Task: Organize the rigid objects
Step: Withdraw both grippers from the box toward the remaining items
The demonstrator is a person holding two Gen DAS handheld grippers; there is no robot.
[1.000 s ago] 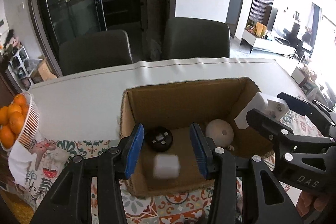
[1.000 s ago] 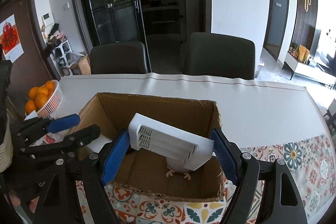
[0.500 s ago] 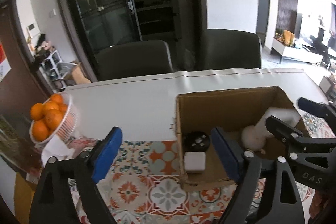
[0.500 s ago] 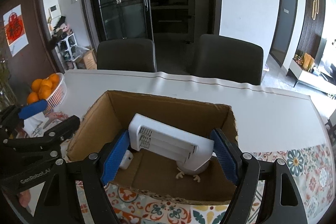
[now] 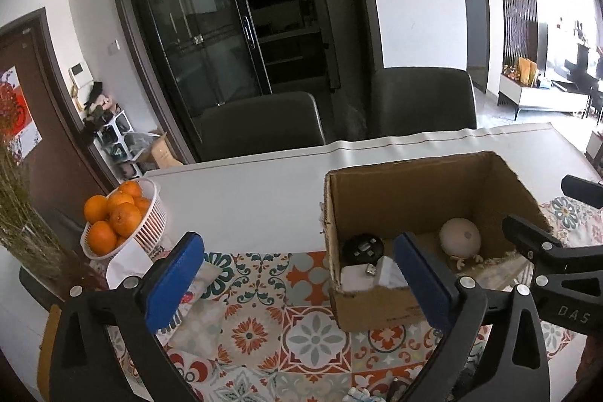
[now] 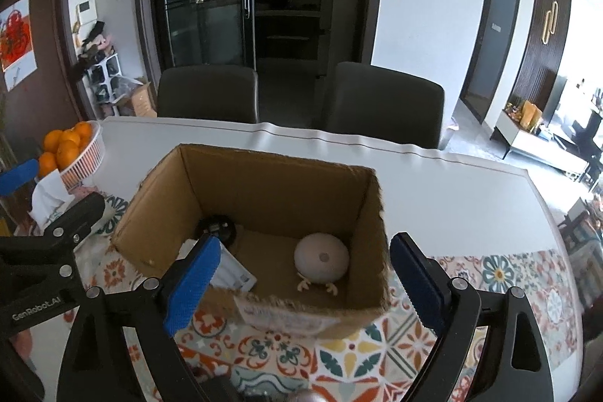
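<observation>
An open cardboard box (image 5: 422, 176) (image 6: 271, 176) stands on the table. Inside lie a beige round figure with small feet (image 5: 459, 237) (image 6: 321, 257), a black round object (image 5: 362, 246) (image 6: 220, 228), a white cube (image 5: 356, 277) and a white slotted holder (image 6: 231, 272) (image 5: 388, 272). My left gripper (image 5: 297, 283) is open and empty, left of and in front of the box. My right gripper (image 6: 301, 281) is open and empty, above the box's near wall.
A white basket of oranges (image 5: 120, 217) (image 6: 69, 147) stands at the table's left on white paper. A patterned mat (image 5: 264, 323) covers the near table. Two dark chairs (image 6: 384, 100) stand behind the table.
My right gripper opened and let the white slotted holder drop into the box. My left gripper drew back to the left and opened wider; the white cube lies in the box.
</observation>
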